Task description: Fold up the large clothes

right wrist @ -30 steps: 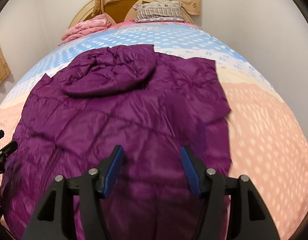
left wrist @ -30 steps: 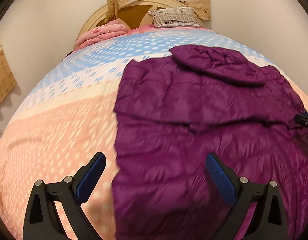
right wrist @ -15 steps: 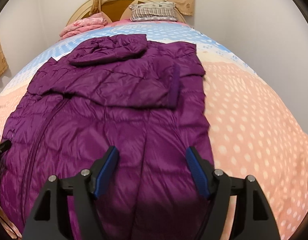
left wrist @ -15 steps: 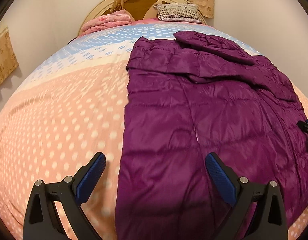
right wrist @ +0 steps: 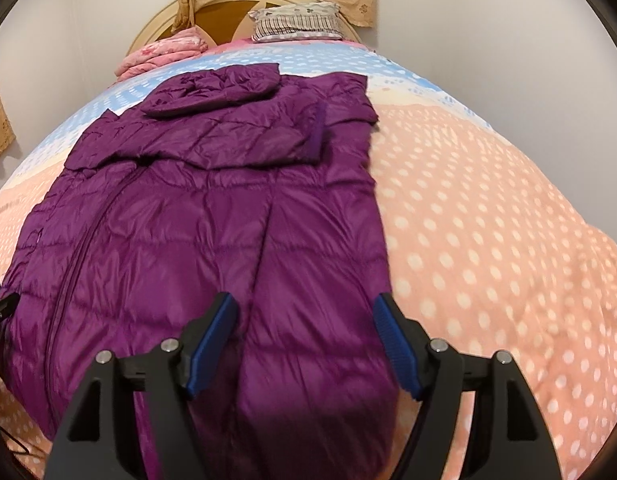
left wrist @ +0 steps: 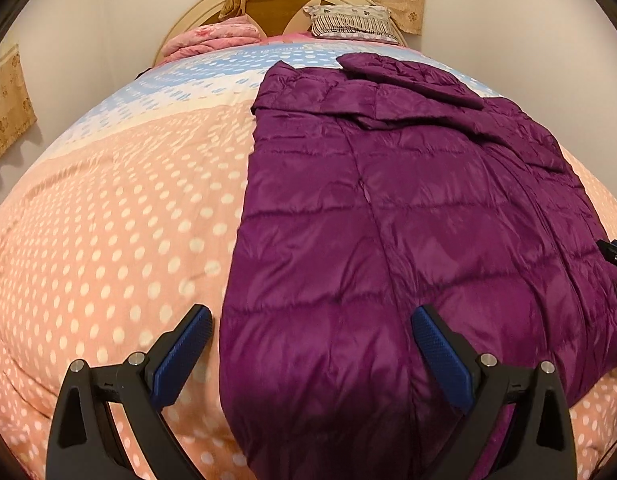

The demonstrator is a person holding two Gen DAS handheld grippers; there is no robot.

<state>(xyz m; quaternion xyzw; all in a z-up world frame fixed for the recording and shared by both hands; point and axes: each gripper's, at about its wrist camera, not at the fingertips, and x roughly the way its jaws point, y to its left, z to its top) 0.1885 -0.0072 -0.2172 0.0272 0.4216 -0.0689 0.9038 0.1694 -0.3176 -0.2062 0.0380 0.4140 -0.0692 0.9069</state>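
The purple down coat (left wrist: 408,240) lies flat on the bed (left wrist: 108,240): light, puffy, probably slippery. Left tongs (left wrist: 308,356) and right tongs (right wrist: 304,344) gape empty; pinch the near hem corners.

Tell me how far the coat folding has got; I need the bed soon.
Done: the purple coat lies flat on the dotted quilt, its sleeve folded across the chest and the hood laid over it. In hand: nothing; the left gripper and right gripper are open above the hem, gripping no fabric. Left: folding the long body up into a compact bundle.
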